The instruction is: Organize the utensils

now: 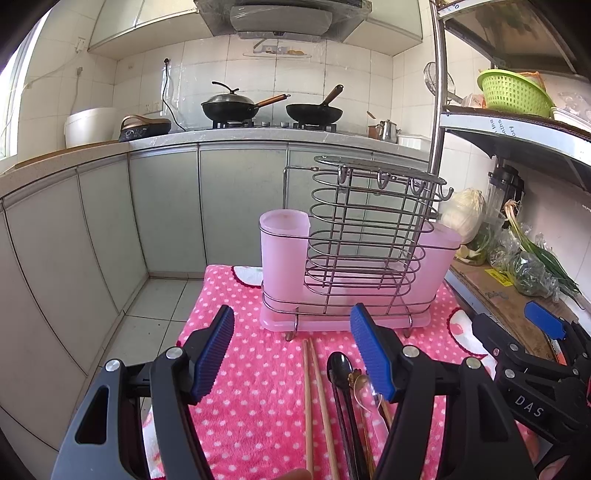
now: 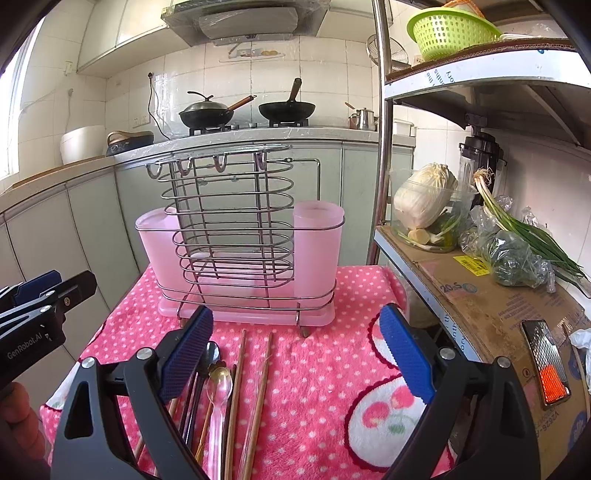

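Note:
A wire utensil rack with two pink cups stands at the far side of a pink dotted towel. In front of it lie wooden chopsticks, a dark spoon and a clear pink spoon. My left gripper hangs open above the chopsticks and holds nothing. Over the towel's right half my right gripper is open too; its left finger stands above the spoons. Each gripper shows at the edge of the other's view.
A metal shelf at the right holds a cabbage, green onions and a green basket. Grey cabinets and a counter with two woks stand behind. Tiled floor drops off left of the towel.

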Action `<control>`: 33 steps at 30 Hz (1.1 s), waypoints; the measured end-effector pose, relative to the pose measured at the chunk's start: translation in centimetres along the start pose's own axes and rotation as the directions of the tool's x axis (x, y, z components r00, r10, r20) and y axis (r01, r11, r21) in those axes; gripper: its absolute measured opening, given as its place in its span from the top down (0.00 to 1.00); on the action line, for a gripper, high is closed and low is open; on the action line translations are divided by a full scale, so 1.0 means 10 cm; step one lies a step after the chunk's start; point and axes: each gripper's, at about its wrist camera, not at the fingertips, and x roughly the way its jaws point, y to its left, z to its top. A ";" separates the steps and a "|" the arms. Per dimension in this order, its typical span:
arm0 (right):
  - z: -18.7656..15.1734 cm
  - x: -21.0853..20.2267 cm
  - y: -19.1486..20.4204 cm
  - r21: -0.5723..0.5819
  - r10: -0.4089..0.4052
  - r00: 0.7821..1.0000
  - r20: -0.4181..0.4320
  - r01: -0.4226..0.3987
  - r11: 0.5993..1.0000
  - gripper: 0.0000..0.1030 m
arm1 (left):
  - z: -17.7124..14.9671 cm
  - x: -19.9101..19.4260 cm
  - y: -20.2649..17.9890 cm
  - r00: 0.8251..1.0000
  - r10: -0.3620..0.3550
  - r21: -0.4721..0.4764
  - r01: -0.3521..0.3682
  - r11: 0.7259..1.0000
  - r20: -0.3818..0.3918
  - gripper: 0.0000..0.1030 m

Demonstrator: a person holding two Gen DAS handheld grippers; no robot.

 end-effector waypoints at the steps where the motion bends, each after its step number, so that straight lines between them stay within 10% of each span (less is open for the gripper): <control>1: 0.00 0.00 0.00 0.000 -0.001 1.000 0.000 0.001 1.000 0.11 | 0.00 0.00 0.00 1.000 0.000 -0.002 0.000 1.000 -0.001 0.37; 33: 0.04 -0.02 0.00 -0.002 0.001 1.000 0.013 -0.001 1.000 0.11 | 0.04 -0.03 -0.03 1.000 -0.005 0.001 0.005 1.000 0.005 0.37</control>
